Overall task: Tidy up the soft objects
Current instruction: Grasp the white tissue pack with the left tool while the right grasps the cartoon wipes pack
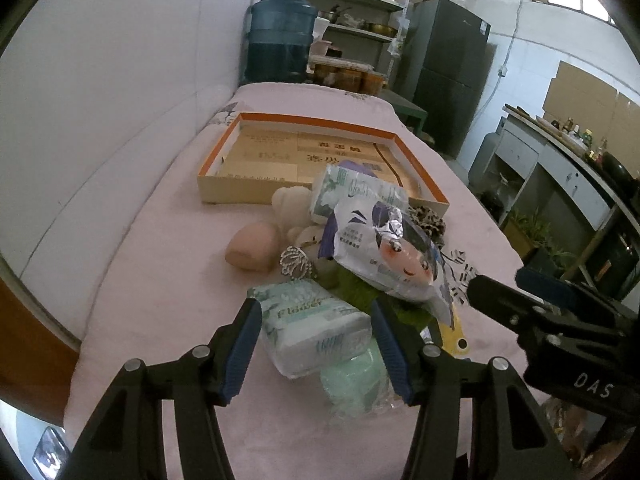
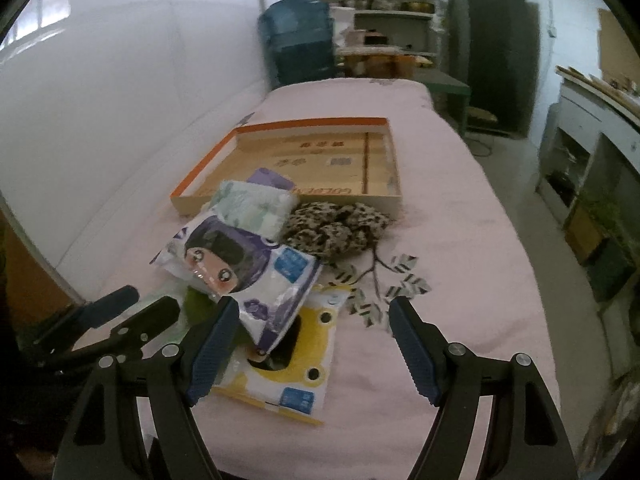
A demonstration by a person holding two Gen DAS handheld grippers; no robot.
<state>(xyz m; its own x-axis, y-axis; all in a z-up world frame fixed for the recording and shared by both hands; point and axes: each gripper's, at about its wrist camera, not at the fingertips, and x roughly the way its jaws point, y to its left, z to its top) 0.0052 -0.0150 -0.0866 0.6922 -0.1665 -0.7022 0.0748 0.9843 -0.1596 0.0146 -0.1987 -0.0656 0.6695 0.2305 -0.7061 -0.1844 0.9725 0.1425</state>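
In the left wrist view, the left gripper [image 1: 316, 344] occupies the lower centre of the frame. Its jaws stand wide, one on each side of a white-and-green tissue pack [image 1: 316, 332]; the blue pads [image 1: 244, 352] do not visibly press on it. A pale green wrapped bundle [image 1: 352, 380] lies just beside the pack, lower right.

In the right wrist view, the right gripper [image 2: 314, 346] sits at the lower centre, jaws wide, nothing gripped. Between its fingers lies a yellow-and-white pack [image 2: 296, 376], partly covered by a cartoon-face pack [image 2: 240, 268] at centre left.

Mid-frame, the pile rests on a pink sheet [image 2: 460, 280]. It includes a leopard-print soft item [image 2: 340, 224], a second tissue pack [image 2: 256, 204], a peach-coloured soft block [image 1: 254, 246] and a cream plush item [image 1: 290, 204].

Beyond the pile, in the upper centre, stands an open orange-rimmed cardboard box [image 2: 320, 160], its near wall touching the pile. At the top, behind the sheet, stands a blue water jug [image 2: 296, 36].
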